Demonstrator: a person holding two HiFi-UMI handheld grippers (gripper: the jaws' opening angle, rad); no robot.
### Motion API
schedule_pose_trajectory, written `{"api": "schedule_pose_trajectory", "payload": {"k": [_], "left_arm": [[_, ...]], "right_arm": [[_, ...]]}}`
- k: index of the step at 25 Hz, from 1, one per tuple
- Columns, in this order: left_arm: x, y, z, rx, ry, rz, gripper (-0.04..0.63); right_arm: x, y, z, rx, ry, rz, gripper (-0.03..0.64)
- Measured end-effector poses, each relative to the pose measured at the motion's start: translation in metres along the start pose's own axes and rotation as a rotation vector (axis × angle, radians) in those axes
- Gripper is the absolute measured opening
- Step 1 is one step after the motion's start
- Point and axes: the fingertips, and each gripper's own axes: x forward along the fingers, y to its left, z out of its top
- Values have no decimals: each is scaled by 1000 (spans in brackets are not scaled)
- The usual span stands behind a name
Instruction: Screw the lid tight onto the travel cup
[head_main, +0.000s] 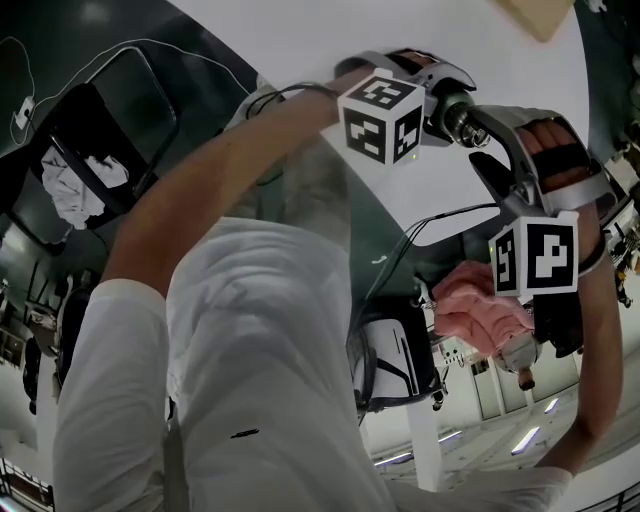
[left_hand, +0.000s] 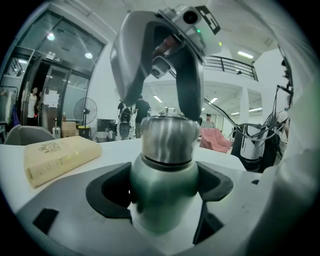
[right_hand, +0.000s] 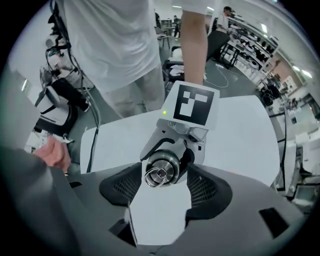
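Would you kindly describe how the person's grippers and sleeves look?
Both the left gripper and right gripper have grey moulded bodies and black fingers, mesh-textured on the right. Each carries a white cube with black square markers. The person wears a white short-sleeved shirt.

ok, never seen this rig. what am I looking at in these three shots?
No robot: a person holds a hand-held claw in each hand. One camera sits on the person's head looking down; the other two ride on the claws. The left claw grips the body of a brushed-steel travel cup; the right claw, from above, clamps its rounded steel lid. The black-and-white marker cubes are part of the claws. A cream hardback book lies on the white table.
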Motion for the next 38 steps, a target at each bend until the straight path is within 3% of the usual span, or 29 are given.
{"api": "schedule_pose_trajectory", "payload": {"k": [3,6,12,19,25,31,38], "left_arm": [[0,0,2,0,-2,0,371],[0,-1,1,0,-4,-2,370],[0,-1,1,1,-8,-2,371],[0,-1,0,-8,-7,2,371],[1,-1,0,-3,-9,3,371],[0,-3,-3,-1,-8,1,371],[1,1,-3,-6,-7,2,371]], "right_arm": [[6,3,0,-88,6,30,258],[11,7,-2,-113,3,39,225],[12,5,-2,19,-16,0,222],[12,-4,-4,505,-58,-12,222],[12,-9,-8,794,-90,-52,222],[16,-11,-14,1250,-134,-78,222],[18,-10,-26,1683,-198,-82,222]]}}
